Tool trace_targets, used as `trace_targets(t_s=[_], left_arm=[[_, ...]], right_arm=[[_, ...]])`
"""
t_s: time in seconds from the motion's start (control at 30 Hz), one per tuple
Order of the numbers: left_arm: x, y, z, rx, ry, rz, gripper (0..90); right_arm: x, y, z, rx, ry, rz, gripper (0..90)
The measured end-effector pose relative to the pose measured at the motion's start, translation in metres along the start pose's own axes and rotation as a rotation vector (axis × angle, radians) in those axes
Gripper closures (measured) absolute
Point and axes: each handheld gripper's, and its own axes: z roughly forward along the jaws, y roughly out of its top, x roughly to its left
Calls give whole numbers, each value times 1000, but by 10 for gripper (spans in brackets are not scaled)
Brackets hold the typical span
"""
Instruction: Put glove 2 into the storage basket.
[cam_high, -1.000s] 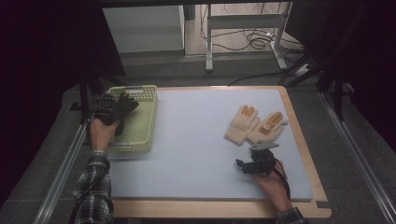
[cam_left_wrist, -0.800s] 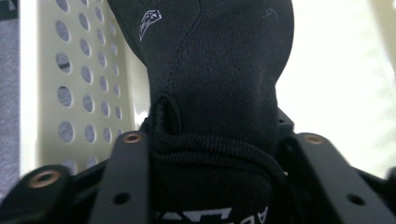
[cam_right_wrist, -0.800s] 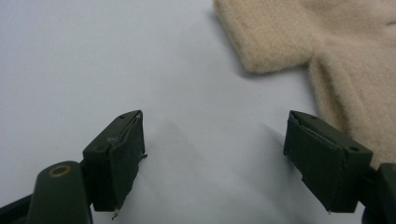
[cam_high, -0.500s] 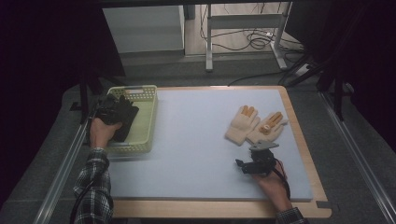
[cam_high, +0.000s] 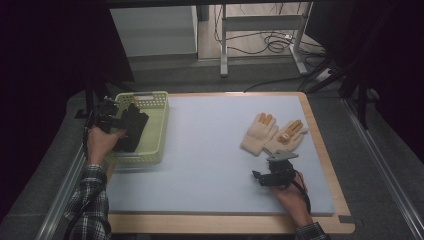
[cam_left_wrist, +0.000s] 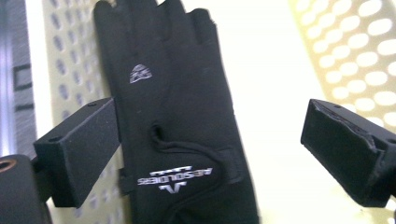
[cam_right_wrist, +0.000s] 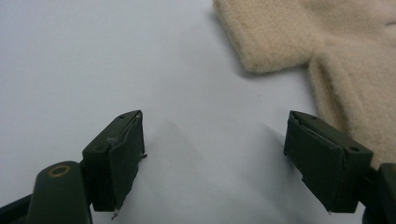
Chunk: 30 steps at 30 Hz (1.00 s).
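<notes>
1. While the black fabric glove lies in the pale green perforated plastic basket, two cream knitted gloves lie near the right gripper, fingers released.
2. The left gripper fingers have just been opening, dropping the glove since earlier.

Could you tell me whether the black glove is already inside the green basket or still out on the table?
Inside: the black glove lies flat on the green basket floor, between the open left gripper jaws.
</notes>
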Motion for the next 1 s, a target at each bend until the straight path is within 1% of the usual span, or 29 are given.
trace_targets(t_s=[0.03,0.13,0.23,0.33,0.37,0.47,0.63,0.8,0.9,1.0], left_arm=[[-1,-1,-1,-11,-12,-1,45],[-4,-4,-4,-32,-36,27,42],[-11,-7,-7,-62,-66,54,40],[-20,-8,-10,-90,-85,88,39],[-26,-9,-12,-104,-93,112,38],[-35,-11,-15,-114,-101,144,36],[-54,-14,-17,-125,-119,207,32],[-76,-17,-20,-148,-164,267,33],[-91,-20,-21,-167,-205,301,33],[-107,-23,-22,-179,-229,343,32]], right_arm=[[0,0,0,0,0,0,198],[0,0,0,0,-1,0,197],[0,0,0,0,-1,0,196],[0,0,0,0,-2,-1,196],[0,0,0,0,-2,0,196],[0,0,0,2,-3,-1,196],[0,0,0,2,-3,-2,195],[0,0,0,3,-3,-2,195],[0,0,0,3,-4,-2,195],[0,0,0,3,-4,-2,194]])
